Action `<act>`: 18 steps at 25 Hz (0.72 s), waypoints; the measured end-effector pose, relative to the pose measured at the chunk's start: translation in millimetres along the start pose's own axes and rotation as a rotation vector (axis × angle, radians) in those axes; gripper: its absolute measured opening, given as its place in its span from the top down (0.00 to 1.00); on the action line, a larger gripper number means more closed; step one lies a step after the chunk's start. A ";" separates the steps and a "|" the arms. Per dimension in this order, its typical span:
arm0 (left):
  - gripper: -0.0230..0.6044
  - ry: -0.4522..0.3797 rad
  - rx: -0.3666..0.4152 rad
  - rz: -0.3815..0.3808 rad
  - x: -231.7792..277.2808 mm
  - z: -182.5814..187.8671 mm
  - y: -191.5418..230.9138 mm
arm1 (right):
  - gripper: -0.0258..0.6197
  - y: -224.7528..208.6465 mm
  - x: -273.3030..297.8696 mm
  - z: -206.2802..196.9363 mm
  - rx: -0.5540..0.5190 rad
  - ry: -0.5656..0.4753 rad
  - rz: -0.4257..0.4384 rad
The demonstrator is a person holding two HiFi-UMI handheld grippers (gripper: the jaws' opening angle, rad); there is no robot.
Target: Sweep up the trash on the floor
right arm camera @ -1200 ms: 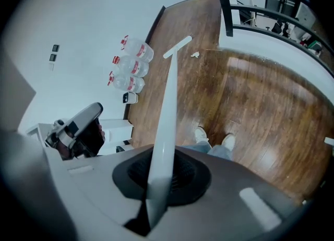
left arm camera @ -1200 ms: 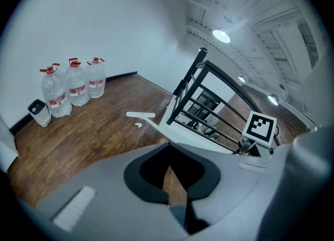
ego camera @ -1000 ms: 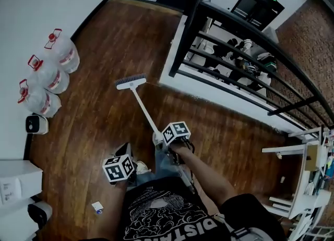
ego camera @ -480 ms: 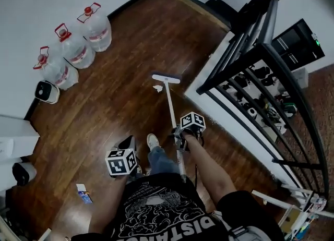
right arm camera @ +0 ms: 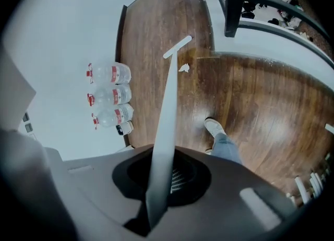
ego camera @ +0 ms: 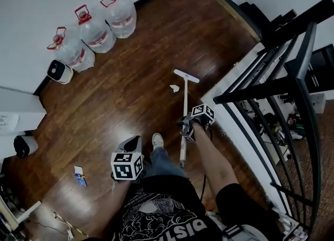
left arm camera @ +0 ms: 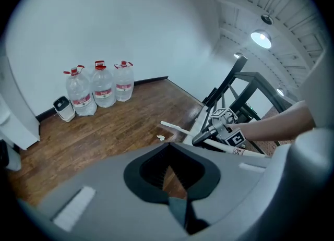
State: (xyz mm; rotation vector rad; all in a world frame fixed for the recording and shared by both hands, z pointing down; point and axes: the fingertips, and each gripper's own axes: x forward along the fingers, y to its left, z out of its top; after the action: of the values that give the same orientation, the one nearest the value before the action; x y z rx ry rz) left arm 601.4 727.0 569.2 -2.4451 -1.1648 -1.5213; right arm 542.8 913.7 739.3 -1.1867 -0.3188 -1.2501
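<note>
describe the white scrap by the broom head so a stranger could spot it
Find the black metal railing at the head view's right; just left of it lies the flat head of the long white broom. Just left of that head, on the dark wooden floor, lies the small crumpled white paper scrap. Unlike the blue-and-white packet near the person's left, it is plain white.

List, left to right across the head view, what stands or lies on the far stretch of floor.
small white appliance → three water jugs → paper scrap → black railing
</note>
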 end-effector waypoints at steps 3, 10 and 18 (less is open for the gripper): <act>0.96 0.004 -0.025 0.042 -5.5 -1.3 13.5 | 0.93 6.9 11.6 6.6 0.068 0.006 0.035; 0.96 -0.020 -0.110 0.149 -30.6 -12.1 51.5 | 0.93 -2.4 44.9 -11.4 0.164 0.062 0.055; 0.96 -0.023 -0.176 0.186 -41.4 -38.6 63.3 | 0.93 -4.6 73.6 -45.8 0.192 0.123 0.081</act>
State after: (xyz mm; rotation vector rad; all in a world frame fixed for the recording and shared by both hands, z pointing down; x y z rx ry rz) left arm 600.6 642.6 578.3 -2.6012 -0.8092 -1.6068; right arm 547.5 835.9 777.5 -0.9458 -0.2899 -1.1884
